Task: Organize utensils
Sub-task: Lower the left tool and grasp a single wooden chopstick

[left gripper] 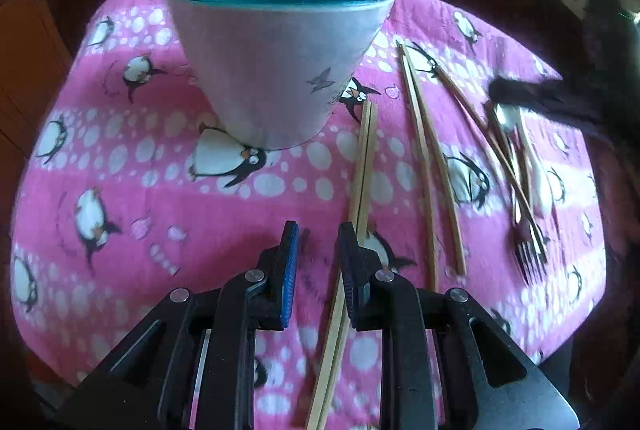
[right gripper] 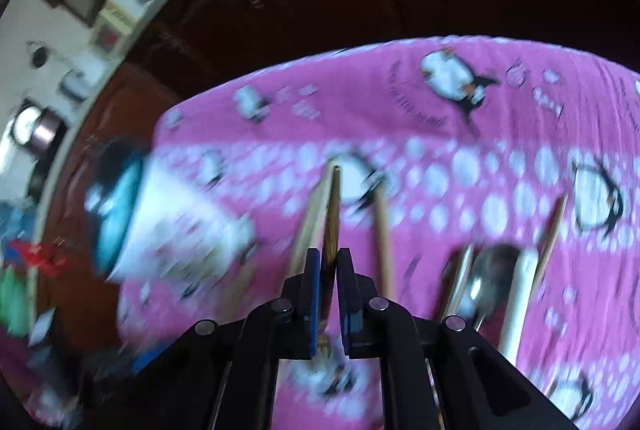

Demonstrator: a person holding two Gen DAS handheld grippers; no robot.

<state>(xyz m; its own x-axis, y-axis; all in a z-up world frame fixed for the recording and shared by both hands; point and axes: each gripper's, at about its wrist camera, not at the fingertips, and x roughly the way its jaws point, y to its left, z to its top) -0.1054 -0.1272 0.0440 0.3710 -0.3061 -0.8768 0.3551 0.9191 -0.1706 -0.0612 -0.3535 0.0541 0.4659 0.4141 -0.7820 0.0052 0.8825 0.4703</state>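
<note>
Motion blur smears the cup (right gripper: 168,230); the right gripper (right gripper: 329,258) clamps a dark chopstick (right gripper: 332,214), while the left gripper (left gripper: 318,234) hovers empty, jaws parted, over the pink cloth (left gripper: 160,198).

Both cams ride my claws, looking fwd and steeply down, close over the desk. Left cam faces the cup (left gripper: 276,70) near; right cam has it at left (right gripper: 160,230). Shared: cup, pink cloth (left gripper: 160,198), chopsticks.
</note>
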